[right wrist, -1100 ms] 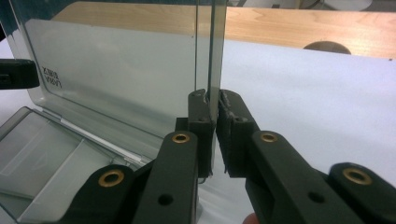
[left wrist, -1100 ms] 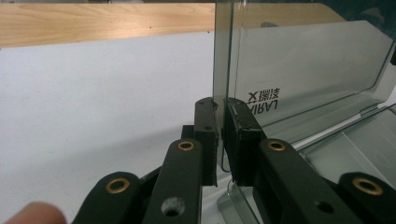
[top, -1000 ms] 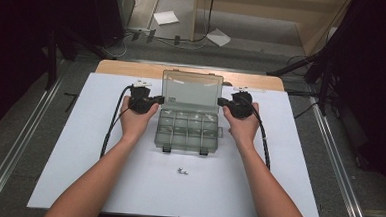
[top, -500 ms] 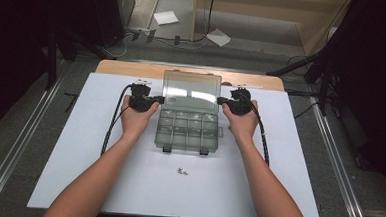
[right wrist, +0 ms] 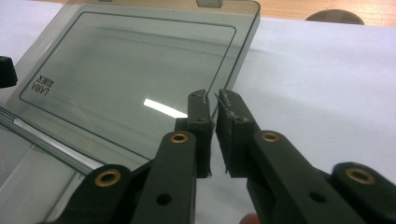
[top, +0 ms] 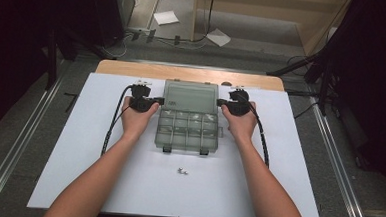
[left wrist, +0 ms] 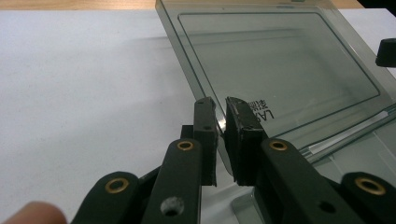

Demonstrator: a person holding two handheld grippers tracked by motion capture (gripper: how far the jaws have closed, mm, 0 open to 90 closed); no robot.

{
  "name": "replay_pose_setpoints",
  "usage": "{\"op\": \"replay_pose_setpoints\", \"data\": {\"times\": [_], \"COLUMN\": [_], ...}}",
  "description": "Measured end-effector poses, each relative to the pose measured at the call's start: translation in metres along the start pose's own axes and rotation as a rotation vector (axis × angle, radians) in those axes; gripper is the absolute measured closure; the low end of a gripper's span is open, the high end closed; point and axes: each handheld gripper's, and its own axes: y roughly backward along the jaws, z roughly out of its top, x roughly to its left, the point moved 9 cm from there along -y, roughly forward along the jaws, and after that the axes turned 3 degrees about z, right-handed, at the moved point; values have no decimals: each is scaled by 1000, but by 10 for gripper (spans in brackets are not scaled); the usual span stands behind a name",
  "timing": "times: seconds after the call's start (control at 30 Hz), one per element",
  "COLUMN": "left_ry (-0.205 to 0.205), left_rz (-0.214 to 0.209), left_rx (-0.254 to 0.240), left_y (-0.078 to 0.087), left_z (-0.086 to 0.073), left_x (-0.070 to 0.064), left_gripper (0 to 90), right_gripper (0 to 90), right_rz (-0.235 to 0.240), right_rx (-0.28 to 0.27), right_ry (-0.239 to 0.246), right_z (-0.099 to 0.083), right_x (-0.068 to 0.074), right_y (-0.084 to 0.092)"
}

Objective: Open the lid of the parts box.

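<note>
A smoky clear compartment box (top: 187, 133) lies mid-table with its lid (top: 190, 94) raised and tilted back. My left gripper (top: 157, 102) is shut on the lid's left edge, and my right gripper (top: 221, 102) is shut on its right edge. In the left gripper view the lid (left wrist: 280, 70) slants away, its edge pinched between the jaws of the left gripper (left wrist: 220, 105). In the right gripper view the right gripper (right wrist: 211, 98) pinches the near side edge of the lid (right wrist: 126, 70). The box's compartments look empty from above.
Two or three small metal bits (top: 181, 171) lie on the white table sheet (top: 79, 147) just in front of the box. A wooden strip (top: 133, 68) borders the far edge. Metal rails (top: 336, 161) run along both sides of the table.
The lid's far edge sits a little lower in the high view than a second ago. Both grippers keep their hold on its side edges, and the hands have barely shifted.
</note>
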Motion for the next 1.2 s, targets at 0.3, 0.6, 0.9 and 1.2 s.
{"op": "replay_pose_setpoints", "data": {"times": [0.3, 0.6, 0.9, 1.2], "left_ry": [-13, -29, -107, -156], "left_rz": [1, -21, -30, -74], "left_rx": [-43, -113, -181, -214], "left_y": [14, 43, 73, 98], "left_z": [1, -5, -17, -35], "left_x": [1, -4, -15, -25], "left_gripper": [658, 416, 75, 0], "right_gripper": [519, 132, 0, 0], "right_rz": [5, -1, 32, 63], "right_rx": [-58, -116, -120, -145], "right_ry": [87, 136, 157, 191], "right_z": [4, 1, -20, -36], "right_x": [4, 17, 21, 37], "right_y": [16, 39, 57, 77]}}
